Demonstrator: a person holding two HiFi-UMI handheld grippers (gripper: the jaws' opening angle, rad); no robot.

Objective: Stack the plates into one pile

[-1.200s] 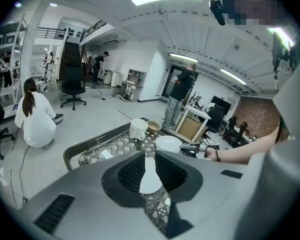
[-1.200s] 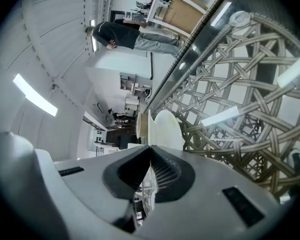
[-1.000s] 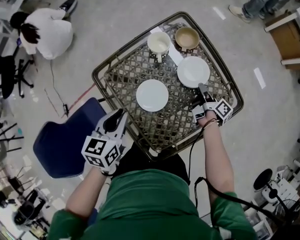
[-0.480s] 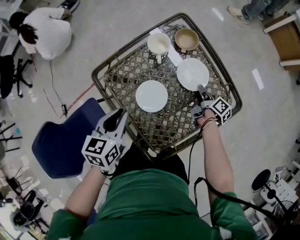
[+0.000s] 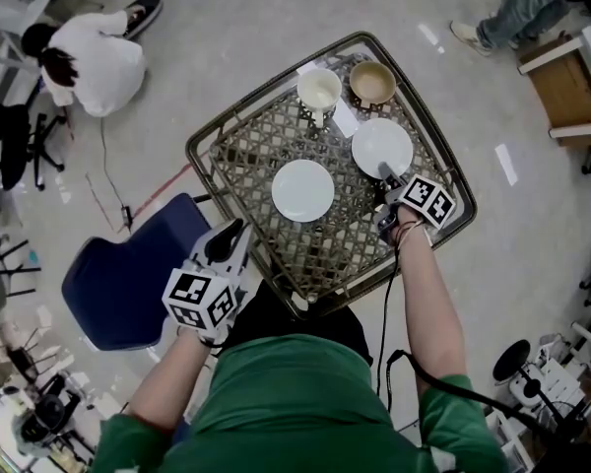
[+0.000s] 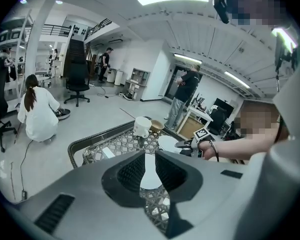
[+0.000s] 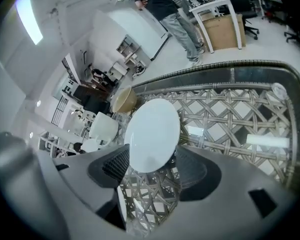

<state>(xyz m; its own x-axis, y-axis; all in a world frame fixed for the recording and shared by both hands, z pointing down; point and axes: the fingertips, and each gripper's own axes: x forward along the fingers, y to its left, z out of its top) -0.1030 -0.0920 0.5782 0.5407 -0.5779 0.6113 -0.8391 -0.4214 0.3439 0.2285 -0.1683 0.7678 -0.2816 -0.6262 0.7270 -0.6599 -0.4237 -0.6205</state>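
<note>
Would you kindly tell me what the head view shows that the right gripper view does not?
Only the head view shows the left claw, held beside the wicker table, near a blue chair. Only the right gripper view shows the right claw's jaws: they have just been opening and stand apart, with the near rim of a white plate between them, not pressed. Both views show that plate, the white mug, the tan bowl and the table.

Count on wicker tray (image 5: 244, 152), upper centre of frame: 2 white plates (image 5: 302, 190) (image 5: 379, 146), 1 white mug (image 5: 318, 89), 1 tan bowl (image 5: 371, 82).
</note>
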